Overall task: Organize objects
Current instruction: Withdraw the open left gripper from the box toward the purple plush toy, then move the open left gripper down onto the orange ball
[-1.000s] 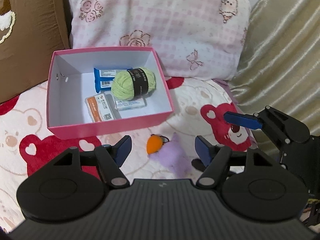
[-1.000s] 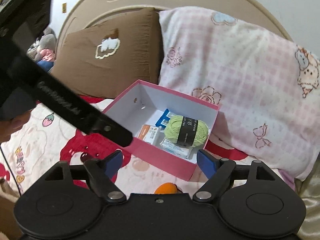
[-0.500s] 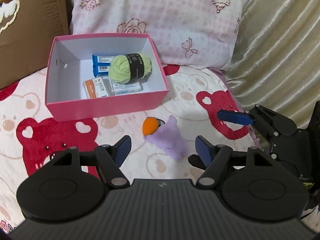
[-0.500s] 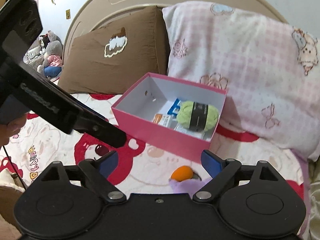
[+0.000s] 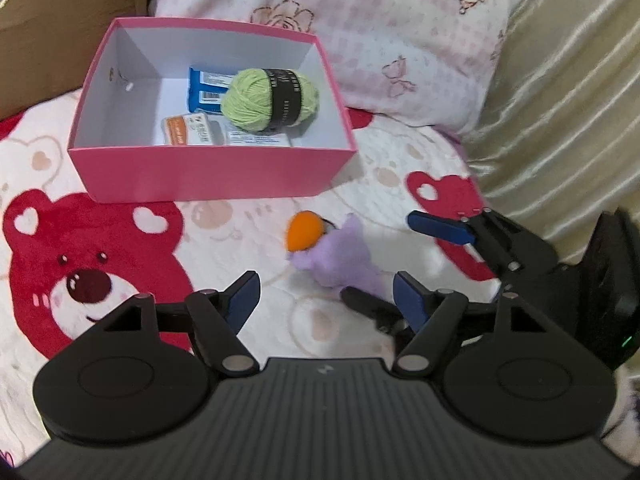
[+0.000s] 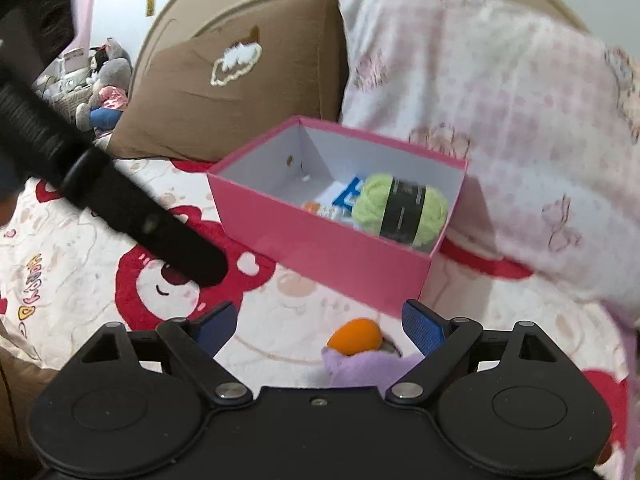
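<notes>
1. The bed took up basically everything, covered in a white blanket with big red bear faces on it.
2. At the head end, a pink checked pillow leaned up with a brown pillow right beside it, and a shiny beige cover sat off to the right side of the left wrist view.
3. An open pink box sat on the blanket just in front of the pillows. White inside, no lid on it.
4. Inside the box was a ball of green yarn with a black band around it, lying over a blue packet, plus an orange-and-white packet toward the near wall.
5. A purple plush toy with an orange tip lay on the blanket, outside the box, just in front of its near wall.
6. The left gripper had its jaws opening, nothing pressed between them; the plush sat just ahead of the gap, toward the right finger.
7. The right gripper was spread wide, and the plush lay low in the gap between its fingers without either pad touching it. In the left wrist view it came in from the right, straddling the toy.
</notes>
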`<action>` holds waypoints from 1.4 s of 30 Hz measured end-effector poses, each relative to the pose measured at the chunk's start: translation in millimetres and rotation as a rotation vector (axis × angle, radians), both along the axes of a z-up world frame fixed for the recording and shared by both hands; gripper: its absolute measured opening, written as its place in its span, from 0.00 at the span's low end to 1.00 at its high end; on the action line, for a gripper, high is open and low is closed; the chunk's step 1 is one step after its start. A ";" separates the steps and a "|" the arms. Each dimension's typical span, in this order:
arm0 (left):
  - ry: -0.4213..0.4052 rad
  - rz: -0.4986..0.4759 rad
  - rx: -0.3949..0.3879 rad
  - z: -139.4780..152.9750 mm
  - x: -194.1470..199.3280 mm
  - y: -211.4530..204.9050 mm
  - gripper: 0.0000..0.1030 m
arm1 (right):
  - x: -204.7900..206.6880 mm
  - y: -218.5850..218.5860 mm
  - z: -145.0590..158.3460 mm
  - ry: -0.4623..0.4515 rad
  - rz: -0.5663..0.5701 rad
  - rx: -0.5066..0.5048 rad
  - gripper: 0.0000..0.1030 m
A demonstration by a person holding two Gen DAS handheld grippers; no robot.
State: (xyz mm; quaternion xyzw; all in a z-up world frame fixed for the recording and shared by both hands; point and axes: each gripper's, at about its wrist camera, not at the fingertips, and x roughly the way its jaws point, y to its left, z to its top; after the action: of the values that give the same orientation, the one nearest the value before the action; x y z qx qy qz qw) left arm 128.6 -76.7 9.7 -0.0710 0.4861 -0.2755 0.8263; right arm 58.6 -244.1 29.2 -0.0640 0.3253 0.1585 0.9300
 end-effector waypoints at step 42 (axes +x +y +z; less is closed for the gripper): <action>-0.105 0.101 -0.114 -124.0 61.9 -33.0 0.64 | 66.7 -44.4 -99.1 0.110 -0.145 0.282 0.89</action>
State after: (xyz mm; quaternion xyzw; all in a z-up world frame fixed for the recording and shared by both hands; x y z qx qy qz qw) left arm 190.5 -109.7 -114.3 -0.1277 0.4216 -0.2639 0.8581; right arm 125.4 -288.5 -69.9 0.0999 0.3541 0.1382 0.9195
